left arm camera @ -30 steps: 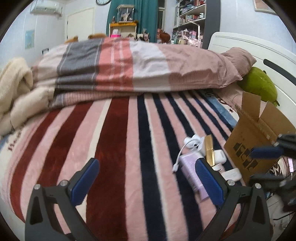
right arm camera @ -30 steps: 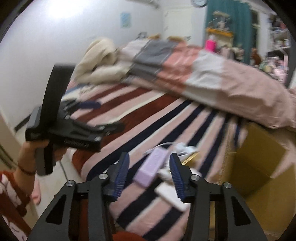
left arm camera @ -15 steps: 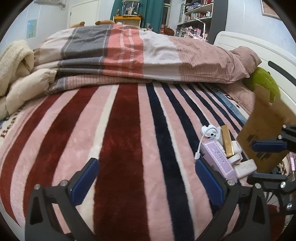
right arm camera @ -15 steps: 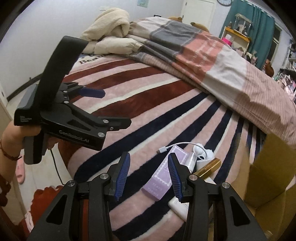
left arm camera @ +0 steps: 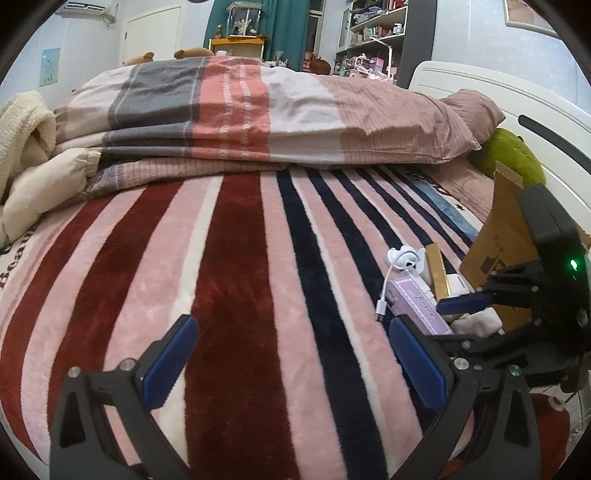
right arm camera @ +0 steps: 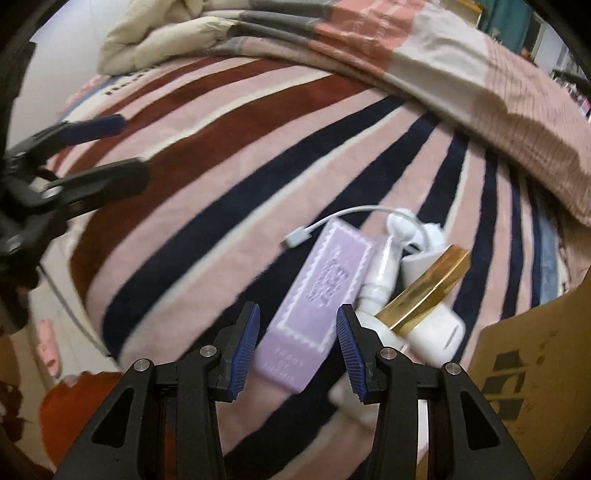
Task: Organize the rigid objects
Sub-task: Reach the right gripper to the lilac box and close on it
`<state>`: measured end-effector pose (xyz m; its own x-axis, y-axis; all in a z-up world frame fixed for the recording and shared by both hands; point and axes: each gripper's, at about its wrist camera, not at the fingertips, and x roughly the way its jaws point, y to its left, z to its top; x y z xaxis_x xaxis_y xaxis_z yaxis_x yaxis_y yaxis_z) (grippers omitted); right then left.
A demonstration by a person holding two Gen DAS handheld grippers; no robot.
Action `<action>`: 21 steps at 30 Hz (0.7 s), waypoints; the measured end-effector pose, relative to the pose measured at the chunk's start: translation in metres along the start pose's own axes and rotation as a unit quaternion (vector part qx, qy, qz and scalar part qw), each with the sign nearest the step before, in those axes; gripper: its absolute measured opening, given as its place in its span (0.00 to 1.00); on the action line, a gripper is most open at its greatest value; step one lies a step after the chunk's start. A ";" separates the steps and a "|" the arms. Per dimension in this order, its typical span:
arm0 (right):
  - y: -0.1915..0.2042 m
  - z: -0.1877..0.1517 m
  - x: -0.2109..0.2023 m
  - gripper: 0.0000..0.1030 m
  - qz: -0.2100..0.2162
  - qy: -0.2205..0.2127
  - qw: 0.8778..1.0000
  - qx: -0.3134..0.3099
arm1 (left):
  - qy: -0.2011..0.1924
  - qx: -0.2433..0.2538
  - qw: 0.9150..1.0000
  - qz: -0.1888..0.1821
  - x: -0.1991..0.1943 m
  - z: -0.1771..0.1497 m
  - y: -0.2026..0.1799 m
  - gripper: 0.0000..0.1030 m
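The lilac box (right arm camera: 317, 295) lies flat on the striped bed blanket (right arm camera: 207, 206), its long axis running from the right tool (right arm camera: 295, 332) up and away toward the quilt, with a white cable (right arm camera: 332, 221), white items and a gold bar (right arm camera: 424, 291) crowded against its right side. The right tool's pads stand apart on either side of the box's near end, not pressing it; the left tool (left arm camera: 288, 362) hangs wide apart over bare blanket. The cardboard box (right arm camera: 535, 369) stands just right of the pile; its inside cannot be seen.

A lived-in home bedroom. The landmark is the bed under a striped fleece blanket (left arm camera: 236, 280), with a folded patchwork duvet (left arm camera: 229, 110) heaped across its far side and a white headboard (left arm camera: 491, 99) at its right end. Beyond the bed stand teal curtains (left arm camera: 291, 26), a cluttered shelf unit (left arm camera: 373, 33) and a white door (left arm camera: 151, 33).
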<state>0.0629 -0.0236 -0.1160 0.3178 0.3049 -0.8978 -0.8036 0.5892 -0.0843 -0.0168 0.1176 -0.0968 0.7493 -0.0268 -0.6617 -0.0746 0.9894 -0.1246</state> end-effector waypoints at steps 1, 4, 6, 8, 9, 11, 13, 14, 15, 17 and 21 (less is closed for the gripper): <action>-0.003 0.002 0.001 0.38 0.003 0.001 1.000 0.007 | 0.001 0.000 1.000 0.000 0.000 0.000 -0.001 1.00; -0.007 0.003 0.001 0.38 -0.007 0.004 1.000 0.017 | 0.001 0.004 1.000 0.001 -0.001 0.000 -0.003 1.00; -0.011 0.003 0.003 0.41 0.000 0.009 1.000 0.023 | 0.001 0.005 1.000 -0.002 -0.002 -0.001 -0.003 1.00; -0.013 0.002 0.005 0.41 0.028 0.012 0.999 0.026 | 0.003 0.003 1.000 -0.010 -0.001 0.000 -0.003 1.00; -0.013 0.002 0.008 0.41 0.040 0.023 0.999 0.026 | 0.004 0.003 1.000 -0.013 -0.002 -0.001 -0.003 1.00; -0.014 0.001 0.014 0.41 0.046 0.037 0.998 0.032 | 0.006 0.003 1.000 -0.019 -0.001 0.000 -0.004 1.00; -0.017 0.001 0.018 0.38 0.050 0.036 0.997 0.044 | 0.010 0.007 1.000 -0.024 0.000 0.001 -0.005 1.00; -0.016 0.002 0.018 0.37 0.049 0.031 0.997 0.043 | 0.013 0.007 0.999 -0.030 0.000 0.002 -0.006 1.00; -0.016 0.002 0.017 0.37 0.045 0.027 0.998 0.040 | 0.016 0.006 0.999 -0.036 0.001 0.002 -0.006 1.00; -0.012 0.002 0.011 0.36 0.040 0.019 0.999 0.030 | 0.020 -0.001 0.997 -0.069 0.000 0.005 -0.006 0.99; -0.005 0.004 -0.021 0.32 0.056 -0.019 0.998 0.001 | 0.014 -0.005 0.989 -0.149 -0.006 0.024 -0.018 0.99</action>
<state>0.0621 -0.0299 -0.0948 0.2447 0.3973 -0.8845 -0.8344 0.5509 0.0166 -0.0037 0.1038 -0.0729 0.7200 -0.3219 -0.6148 0.1405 0.9352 -0.3251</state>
